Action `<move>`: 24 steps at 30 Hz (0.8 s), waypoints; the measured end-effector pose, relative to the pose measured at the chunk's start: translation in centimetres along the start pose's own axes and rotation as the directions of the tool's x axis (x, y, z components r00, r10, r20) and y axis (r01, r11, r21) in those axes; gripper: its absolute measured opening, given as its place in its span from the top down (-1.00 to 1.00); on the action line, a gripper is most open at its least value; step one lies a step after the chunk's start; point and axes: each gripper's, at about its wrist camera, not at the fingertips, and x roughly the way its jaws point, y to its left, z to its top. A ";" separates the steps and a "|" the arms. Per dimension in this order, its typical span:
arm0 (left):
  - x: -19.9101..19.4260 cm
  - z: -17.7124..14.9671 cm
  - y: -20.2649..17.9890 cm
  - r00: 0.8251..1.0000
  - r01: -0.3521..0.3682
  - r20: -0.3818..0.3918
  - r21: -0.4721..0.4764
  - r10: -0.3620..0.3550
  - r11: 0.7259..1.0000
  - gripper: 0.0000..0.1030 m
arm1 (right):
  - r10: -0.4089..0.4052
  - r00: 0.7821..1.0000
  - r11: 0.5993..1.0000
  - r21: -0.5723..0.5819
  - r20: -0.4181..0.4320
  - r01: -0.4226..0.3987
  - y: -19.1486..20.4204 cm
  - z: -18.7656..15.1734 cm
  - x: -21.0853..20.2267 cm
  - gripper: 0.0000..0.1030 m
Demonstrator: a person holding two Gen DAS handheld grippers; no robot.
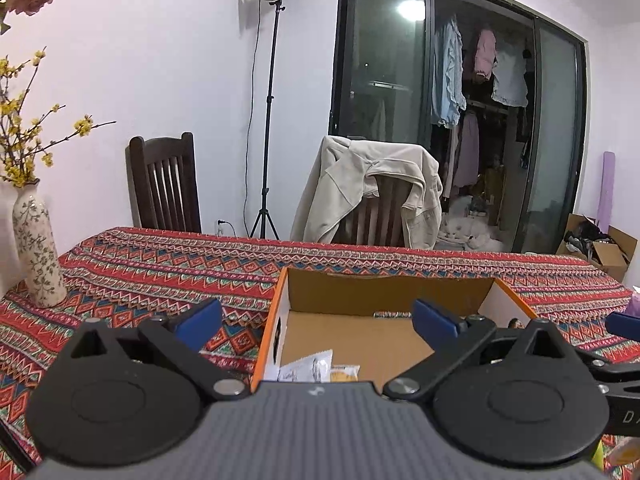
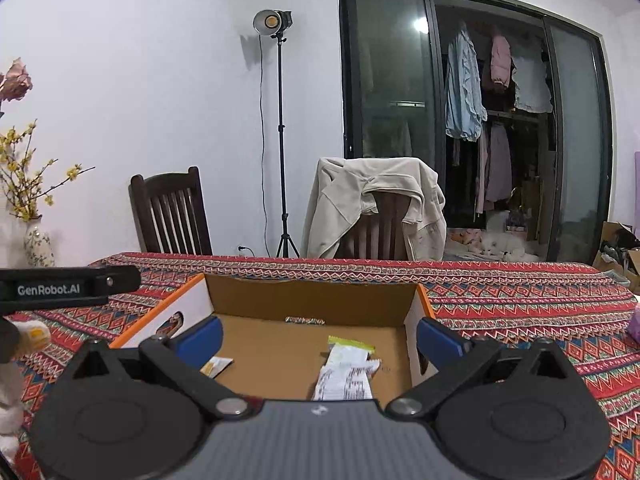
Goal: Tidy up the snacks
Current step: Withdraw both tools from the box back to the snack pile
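An open cardboard box with an orange rim [image 1: 280, 288] [image 2: 424, 300] sits on the patterned tablecloth. Inside lie a white snack wrapper [image 1: 306, 368] [image 2: 346, 376] and a yellow snack packet [image 1: 344, 374] [image 2: 216, 366]. My left gripper [image 1: 316, 322] is open and empty, its blue fingers spread over the box's left wall and inside. My right gripper [image 2: 318, 340] is open and empty, fingers spread above the box floor. The left gripper's body [image 2: 68, 284] shows at the left of the right wrist view, with a yellow and white snack [image 2: 34, 336] below it.
A floral vase [image 1: 38, 252] with yellow blossoms stands at the table's left. Two wooden chairs [image 1: 164, 184] stand behind the table, one draped with a beige jacket [image 1: 368, 184]. A light stand [image 1: 272, 100] is by the wall. A purple item [image 2: 634, 324] lies at the right edge.
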 end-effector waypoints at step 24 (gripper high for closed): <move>-6.2 -7.2 2.8 0.998 0.019 -0.062 -0.052 -0.022 0.998 -1.00 | 0.012 0.995 0.999 0.041 -0.104 -0.007 0.0 -7.7 -6.1 -1.00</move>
